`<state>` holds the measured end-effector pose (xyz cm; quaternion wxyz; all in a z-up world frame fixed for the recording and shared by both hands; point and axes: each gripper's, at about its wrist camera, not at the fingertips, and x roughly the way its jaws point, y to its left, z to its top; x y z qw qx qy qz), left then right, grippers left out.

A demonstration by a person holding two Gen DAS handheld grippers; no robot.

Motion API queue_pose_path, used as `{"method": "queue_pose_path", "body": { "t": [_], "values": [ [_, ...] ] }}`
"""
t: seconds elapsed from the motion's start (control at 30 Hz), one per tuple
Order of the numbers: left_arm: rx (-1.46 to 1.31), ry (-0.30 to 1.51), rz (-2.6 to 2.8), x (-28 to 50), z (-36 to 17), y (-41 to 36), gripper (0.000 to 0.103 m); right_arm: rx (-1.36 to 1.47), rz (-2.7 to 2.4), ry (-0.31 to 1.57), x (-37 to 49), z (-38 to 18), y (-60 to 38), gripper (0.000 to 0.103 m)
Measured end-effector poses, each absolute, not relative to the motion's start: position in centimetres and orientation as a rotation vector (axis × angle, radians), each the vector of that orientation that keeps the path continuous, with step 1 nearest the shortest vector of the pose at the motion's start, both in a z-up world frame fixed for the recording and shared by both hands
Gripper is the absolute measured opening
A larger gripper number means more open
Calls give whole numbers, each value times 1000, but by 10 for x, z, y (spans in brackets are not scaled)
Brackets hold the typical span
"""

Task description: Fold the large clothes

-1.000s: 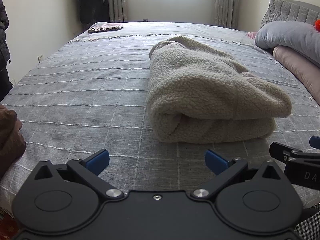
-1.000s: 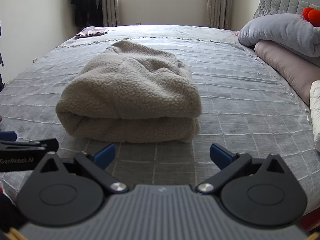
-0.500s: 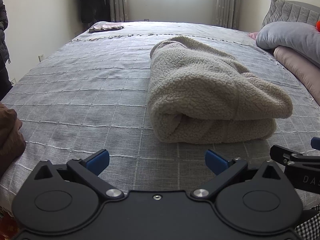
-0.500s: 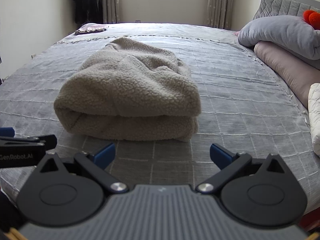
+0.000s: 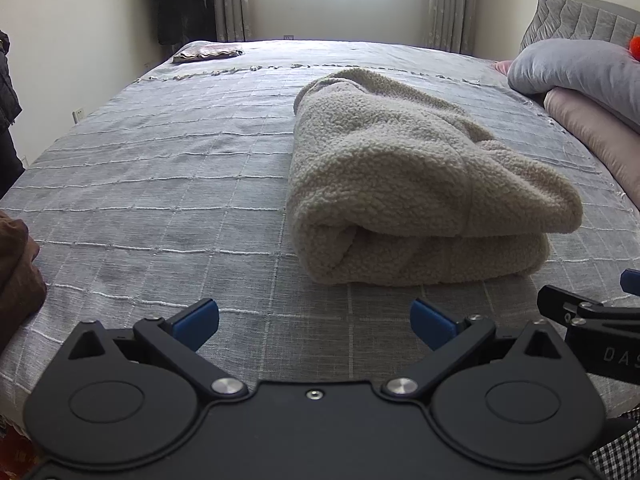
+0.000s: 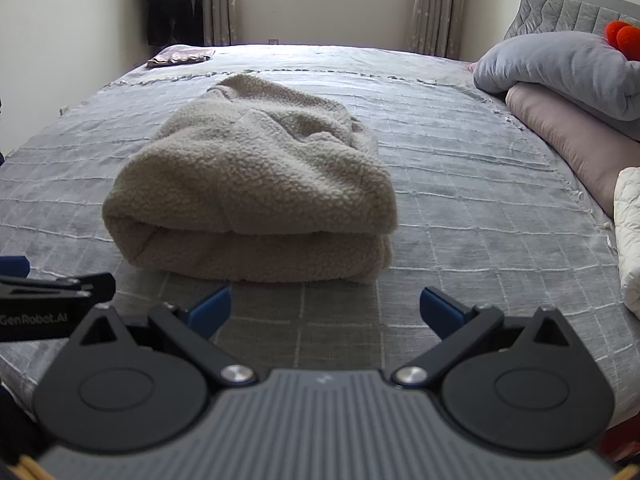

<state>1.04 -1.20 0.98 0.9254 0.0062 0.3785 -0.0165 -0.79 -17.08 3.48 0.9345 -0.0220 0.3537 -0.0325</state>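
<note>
A cream fleece garment lies folded into a thick bundle on the grey checked bedspread, its rolled edge facing me. My left gripper hovers open near the bed's front edge, just short of the bundle's left end, with nothing between its blue pads. My right gripper is open too, empty, close in front of the bundle's near fold. Each gripper shows at the edge of the other's view: the right one, the left one.
Grey and pink pillows and a white quilt sit at the right by the headboard. A small folded cloth lies at the far left corner. A brown item rests at the left front edge. Dark clothes hang by the curtains.
Both grippers have crept slightly nearer and lower toward the bundle; the right view shows it a little larger. The garment has not moved and both stay open.
</note>
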Motion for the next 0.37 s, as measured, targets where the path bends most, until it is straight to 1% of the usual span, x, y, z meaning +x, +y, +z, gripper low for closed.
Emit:
{"method": "queue_pose_path", "body": {
  "t": [0.37],
  "values": [
    [3, 801, -41, 15, 4, -10, 103, -51, -64, 734, -1, 28, -168, 103]
  ]
}}
